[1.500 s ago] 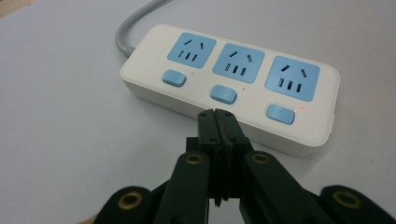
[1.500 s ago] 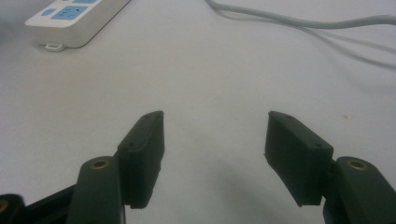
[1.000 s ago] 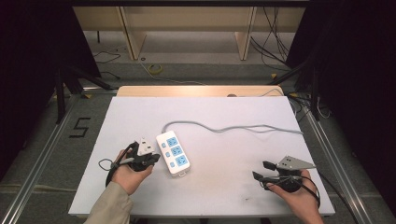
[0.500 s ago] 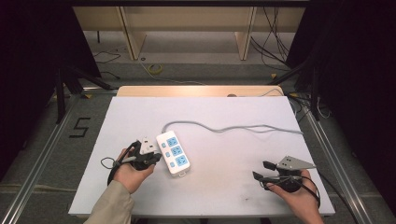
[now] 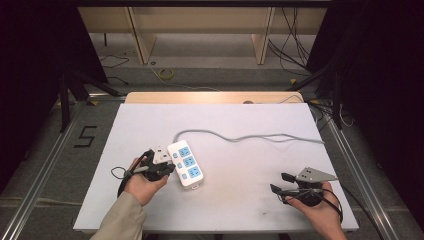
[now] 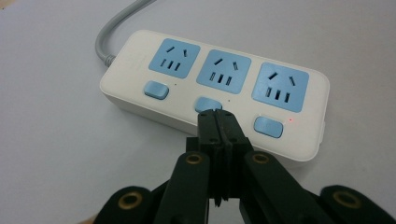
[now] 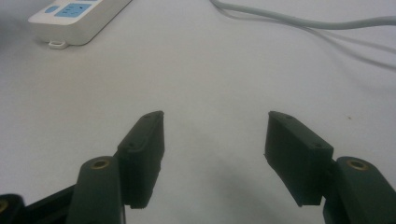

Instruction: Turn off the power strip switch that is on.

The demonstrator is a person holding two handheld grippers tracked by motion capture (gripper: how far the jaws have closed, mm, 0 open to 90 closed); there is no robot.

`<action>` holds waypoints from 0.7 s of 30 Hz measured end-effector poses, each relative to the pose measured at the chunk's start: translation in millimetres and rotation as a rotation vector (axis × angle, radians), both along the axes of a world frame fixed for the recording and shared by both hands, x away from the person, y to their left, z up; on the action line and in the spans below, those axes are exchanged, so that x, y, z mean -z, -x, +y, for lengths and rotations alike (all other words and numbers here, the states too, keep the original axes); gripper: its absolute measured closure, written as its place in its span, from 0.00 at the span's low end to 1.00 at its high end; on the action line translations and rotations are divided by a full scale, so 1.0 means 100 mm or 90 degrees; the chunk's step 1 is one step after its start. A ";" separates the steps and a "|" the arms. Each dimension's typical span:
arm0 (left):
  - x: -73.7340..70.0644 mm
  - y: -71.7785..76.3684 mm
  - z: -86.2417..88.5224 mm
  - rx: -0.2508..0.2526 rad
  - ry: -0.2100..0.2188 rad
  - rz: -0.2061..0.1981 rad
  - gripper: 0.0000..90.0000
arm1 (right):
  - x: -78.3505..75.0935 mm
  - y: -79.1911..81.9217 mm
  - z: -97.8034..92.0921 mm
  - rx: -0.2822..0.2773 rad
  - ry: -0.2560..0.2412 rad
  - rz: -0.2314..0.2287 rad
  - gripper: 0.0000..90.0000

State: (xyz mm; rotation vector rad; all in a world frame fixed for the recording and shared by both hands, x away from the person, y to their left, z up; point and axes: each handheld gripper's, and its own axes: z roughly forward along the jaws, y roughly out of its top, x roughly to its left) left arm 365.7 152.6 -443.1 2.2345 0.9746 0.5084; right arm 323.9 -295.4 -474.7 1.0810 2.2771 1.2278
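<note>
- Left gripper (image 6: 218, 116): jaws pressed together with nothing between them, tips at the near edge of the middle blue switch (image 6: 208, 103) of the power strip (image 6: 210, 88).
- Same left gripper (image 5: 167, 167) seen from the high view, held in the left hand (image 5: 142, 181) just left of the power strip (image 5: 186, 164), sleeve entering from the near edge.
- Right gripper (image 7: 212, 140): jaws spread wide apart, holding nothing, bare desk between them.
- Right gripper (image 5: 280, 184) in the high view at the near right of the desk, in the right hand (image 5: 320, 212), well apart from the strip.
- Power strip: white, three blue sockets in a row, a blue switch beside each, lying flat left of the desk's middle, angled from far left to near right; small red light (image 6: 290, 120) next to one end switch.
- Grey cable (image 5: 250, 137) running from the strip's far end toward the right edge of the desk.
- Desk (image 5: 240, 120) covered in white, wooden strip along the far edge.
</note>
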 end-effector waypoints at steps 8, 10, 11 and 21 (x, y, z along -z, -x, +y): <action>-0.01 -0.02 -0.01 0.003 -0.006 0.002 1.00 | 0.00 0.00 0.00 -0.002 0.001 0.000 0.43; -0.01 -0.02 -0.02 0.004 -0.006 0.003 1.00 | 0.00 0.00 0.00 -0.002 0.001 0.001 0.43; -0.01 -0.02 -0.02 0.004 -0.006 0.003 1.00 | 0.00 0.00 0.00 -0.002 0.001 0.001 0.43; -0.03 -0.05 -0.07 0.012 -0.010 0.007 1.00 | 0.00 0.00 0.01 -0.003 0.002 0.002 0.43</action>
